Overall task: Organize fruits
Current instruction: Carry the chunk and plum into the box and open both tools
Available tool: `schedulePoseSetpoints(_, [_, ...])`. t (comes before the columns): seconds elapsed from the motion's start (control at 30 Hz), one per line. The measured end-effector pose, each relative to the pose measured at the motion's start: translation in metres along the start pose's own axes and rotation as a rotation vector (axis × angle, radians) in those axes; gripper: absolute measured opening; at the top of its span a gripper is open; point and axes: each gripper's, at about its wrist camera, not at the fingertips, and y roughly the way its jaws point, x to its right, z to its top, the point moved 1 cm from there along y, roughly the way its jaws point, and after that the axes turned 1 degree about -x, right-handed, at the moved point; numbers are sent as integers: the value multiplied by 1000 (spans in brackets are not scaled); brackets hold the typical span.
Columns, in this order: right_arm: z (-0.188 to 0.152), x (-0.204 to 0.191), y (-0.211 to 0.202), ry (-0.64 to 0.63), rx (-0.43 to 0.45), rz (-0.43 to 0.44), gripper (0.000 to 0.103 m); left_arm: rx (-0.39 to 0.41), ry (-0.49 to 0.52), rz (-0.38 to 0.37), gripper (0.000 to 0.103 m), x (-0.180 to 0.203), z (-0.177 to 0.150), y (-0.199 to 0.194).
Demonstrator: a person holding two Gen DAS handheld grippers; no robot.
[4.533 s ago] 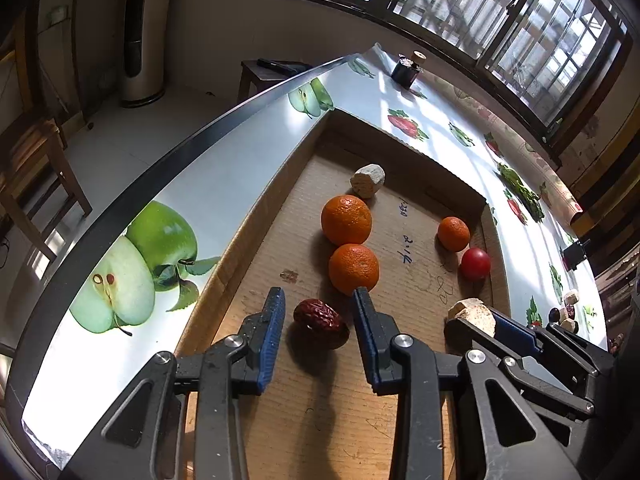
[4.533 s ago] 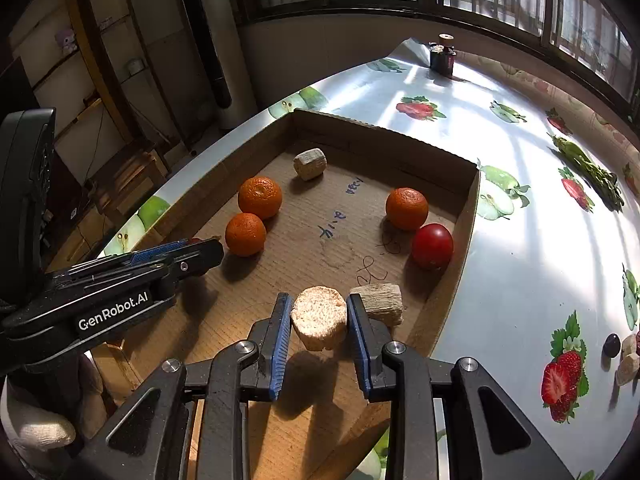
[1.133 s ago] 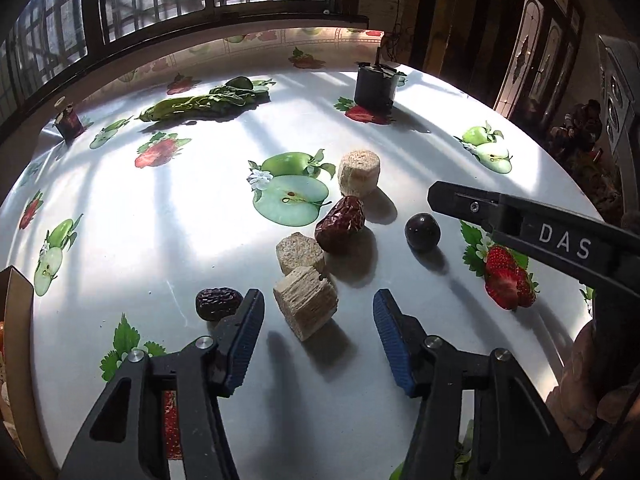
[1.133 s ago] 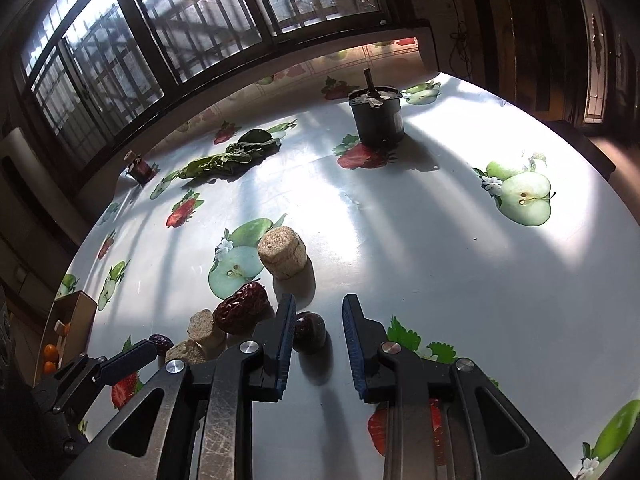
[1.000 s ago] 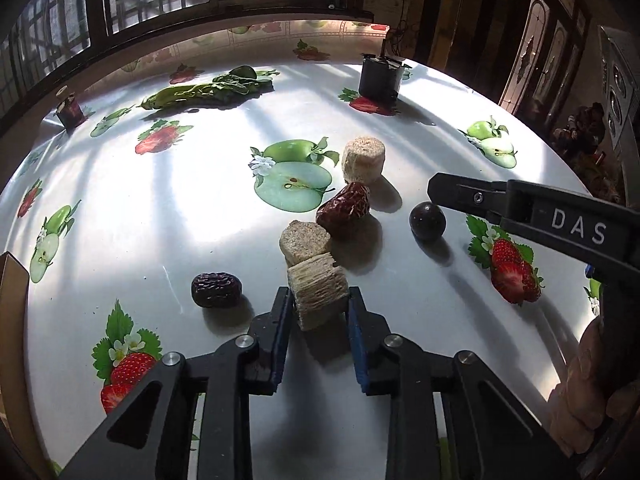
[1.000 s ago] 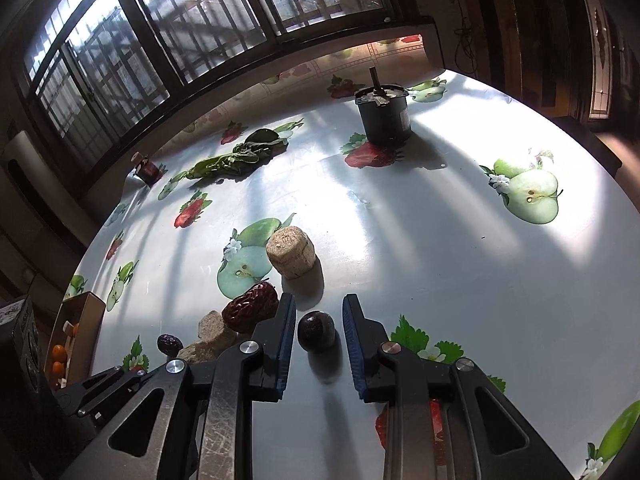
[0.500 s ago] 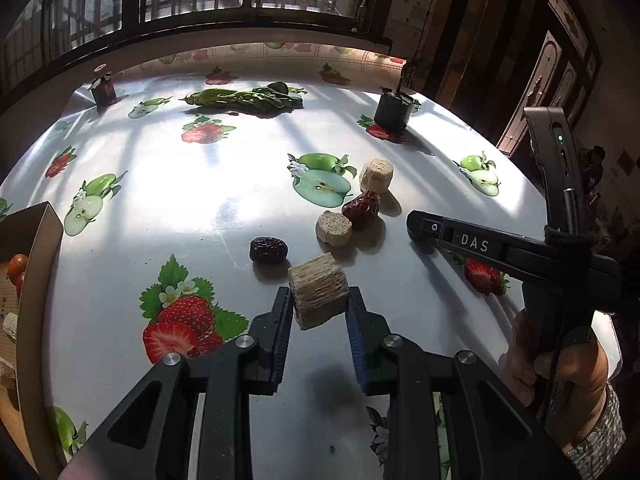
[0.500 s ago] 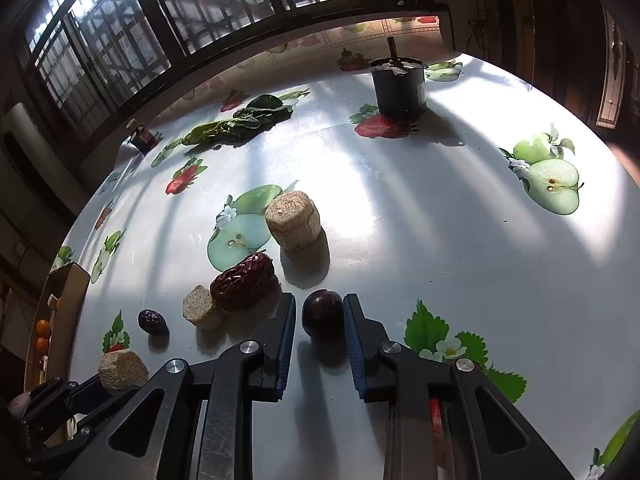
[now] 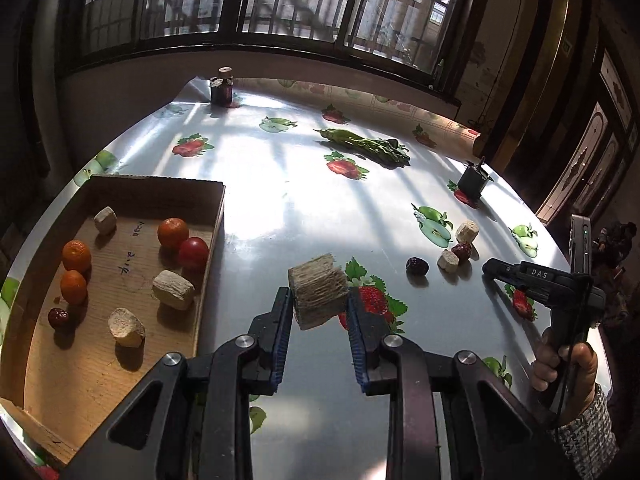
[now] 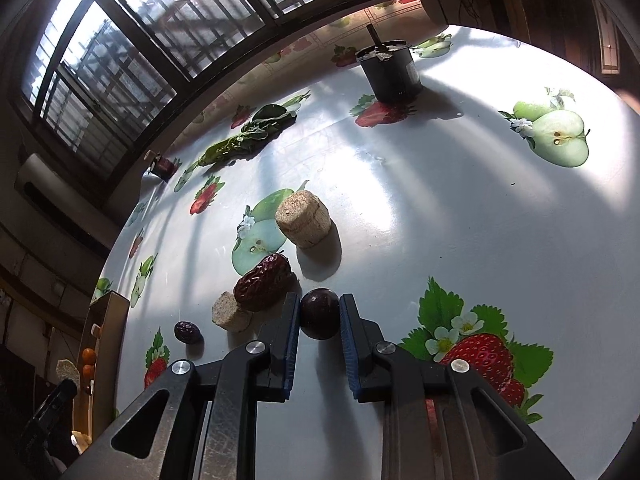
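My left gripper (image 9: 318, 304) is shut on a beige fibrous block (image 9: 318, 296) and holds it above the table, just right of the cardboard tray (image 9: 208, 264). The tray holds oranges (image 9: 173, 232), a red tomato (image 9: 193, 252), a red date (image 9: 58, 317) and beige pieces (image 9: 173, 290). My right gripper (image 10: 319, 316) is shut on a dark round plum (image 10: 319, 313) low over the table. Beside it lie a red date (image 10: 262, 282), a beige cylinder (image 10: 303, 219), a small beige piece (image 10: 230, 316) and a dark date (image 10: 187, 332).
A black pot (image 10: 390, 70) stands at the table's far side. Green leafy vegetables (image 9: 364, 145) lie near the window. A small dark bottle (image 9: 222, 88) stands at the far corner. The right gripper shows at the right edge of the left wrist view (image 9: 532, 276).
My left gripper closed on the beige block, lifted it and swung left, so the tray is in view. My right gripper closed on the plum and drew nearer the table.
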Motion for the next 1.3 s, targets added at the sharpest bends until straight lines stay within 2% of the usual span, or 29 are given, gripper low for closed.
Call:
schedulePoseSetpoints(0.07, [-2, -9, -2, -15, 5, -27, 21, 9, -38, 26, 26, -23, -1, -8])
schedulePoseSetpoints(0.2, [-10, -43, -12, -50, -1, 21, 21, 27, -110, 68, 26, -67, -5, -21])
schedulePoseSetpoints(0.3, [-19, -84, -21, -111, -12, 61, 21, 23, -156, 97, 26, -96, -10, -25])
schedulePoseSetpoints(0.43, [-35, -147, -24, -218, -35, 118, 22, 8, -182, 173, 26, -128, -15, -29])
schedulePoseSetpoints(0.7, [-82, -254, 14, -389, -151, 202, 22, -60, -255, 225, 26, -187, -26, -33])
schedulePoseSetpoints(0.87, [-112, -302, 40, -461, -226, 234, 22, -92, -264, 216, 26, -200, -30, -29])
schedulePoseSetpoints(1.0, [-136, -332, 59, -535, -276, 225, 22, -99, -274, 204, 26, -204, -28, -23])
schedulePoseSetpoints(1.3, [-173, -359, 91, -643, -326, 158, 22, -82, -273, 184, 29, -209, -24, -22])
